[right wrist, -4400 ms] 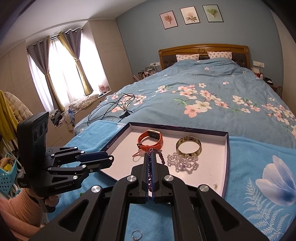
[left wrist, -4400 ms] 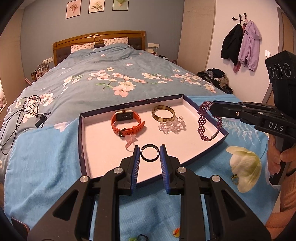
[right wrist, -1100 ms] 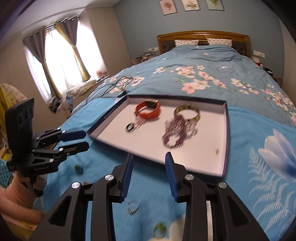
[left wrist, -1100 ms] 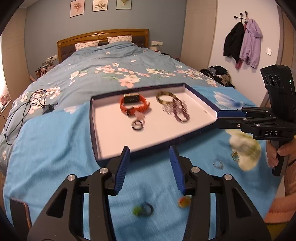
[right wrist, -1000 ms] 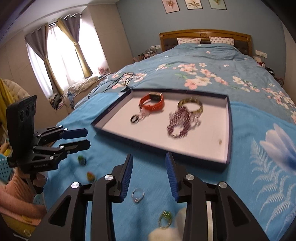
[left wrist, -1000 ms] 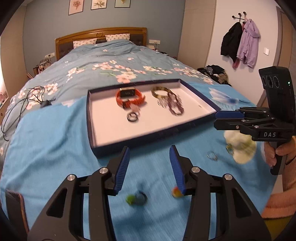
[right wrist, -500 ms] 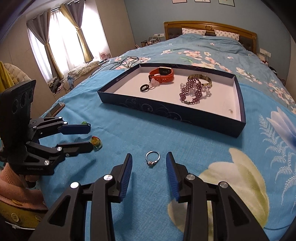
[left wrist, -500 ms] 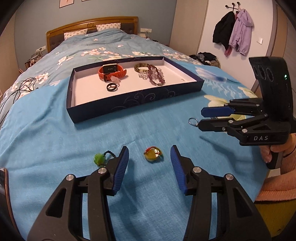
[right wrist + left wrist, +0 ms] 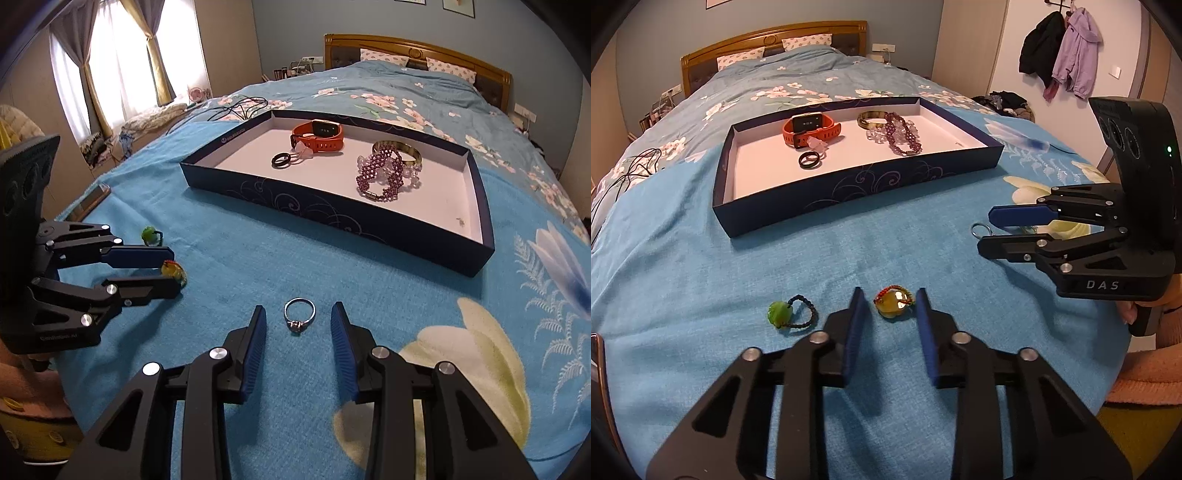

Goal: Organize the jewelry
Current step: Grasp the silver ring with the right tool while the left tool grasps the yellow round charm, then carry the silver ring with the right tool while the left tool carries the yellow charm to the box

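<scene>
A yellow stone ring (image 9: 893, 305) lies on the blue blanket between the fingers of my left gripper (image 9: 888, 295). The jaws are closing, and a small gap shows at the left pad. A green stone ring (image 9: 780, 313) lies just left of it. My right gripper (image 9: 297, 310) straddles a silver ring (image 9: 299, 314) with space on both sides, its jaws closing slightly. Beyond them the dark blue tray (image 9: 849, 184) holds an orange watch (image 9: 810, 127), a black ring (image 9: 809, 159), a purple bead bracelet (image 9: 903, 138) and a bangle (image 9: 870, 119).
A phone (image 9: 90, 201) lies at the blanket's left edge. Black cables (image 9: 631, 166) trail on the floral duvet further left. A person's pink sleeve (image 9: 1145, 373) sits behind the right gripper at the near right corner. Bare blanket stretches between the tray and both grippers.
Both grippers have come back from the tray and sunk to the blanket. The black ring and purple bracelet they held now lie in the tray. The left jaws have narrowed around the yellow ring.
</scene>
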Available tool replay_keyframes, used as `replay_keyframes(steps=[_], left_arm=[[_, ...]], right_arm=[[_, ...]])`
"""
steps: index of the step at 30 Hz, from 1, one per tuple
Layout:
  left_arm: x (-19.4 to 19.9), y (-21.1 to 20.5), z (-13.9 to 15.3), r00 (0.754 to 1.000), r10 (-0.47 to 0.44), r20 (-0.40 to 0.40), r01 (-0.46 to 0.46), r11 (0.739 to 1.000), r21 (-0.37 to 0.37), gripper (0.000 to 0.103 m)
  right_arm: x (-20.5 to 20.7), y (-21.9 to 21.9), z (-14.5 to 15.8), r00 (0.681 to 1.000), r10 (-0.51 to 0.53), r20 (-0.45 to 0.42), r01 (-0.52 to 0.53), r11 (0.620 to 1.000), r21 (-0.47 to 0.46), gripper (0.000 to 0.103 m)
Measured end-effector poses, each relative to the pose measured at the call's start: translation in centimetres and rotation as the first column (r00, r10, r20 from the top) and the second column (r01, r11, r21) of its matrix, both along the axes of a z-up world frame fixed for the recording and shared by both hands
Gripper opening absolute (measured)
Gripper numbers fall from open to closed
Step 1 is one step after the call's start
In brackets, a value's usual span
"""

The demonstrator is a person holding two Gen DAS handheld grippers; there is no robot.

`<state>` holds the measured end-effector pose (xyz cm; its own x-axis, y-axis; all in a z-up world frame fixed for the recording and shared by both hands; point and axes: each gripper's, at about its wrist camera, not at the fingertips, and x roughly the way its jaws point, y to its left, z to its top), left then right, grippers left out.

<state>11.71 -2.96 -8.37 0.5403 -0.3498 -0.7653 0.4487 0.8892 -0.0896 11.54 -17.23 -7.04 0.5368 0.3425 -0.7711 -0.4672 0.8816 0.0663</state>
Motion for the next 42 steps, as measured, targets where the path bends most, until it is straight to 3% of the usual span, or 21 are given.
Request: replay_keyframes(steps=[7,42], left_arm=[[0.1,0.1,0.0,1.000,0.008,0.000,-0.008,1.000,-0.010,0.020],[0.4,0.6,2.5,0.996,0.052,0.073,-0.046,0.996,-0.077,0.019]], right_arm=[[-0.1,0.2,0.0,1.000,0.013,0.009,-0.013,1.000,-0.016,0.015],[-0.6,-1.7,2.9,0.996,-0.030,0.084,0.019,0.992,0.128,0.014]])
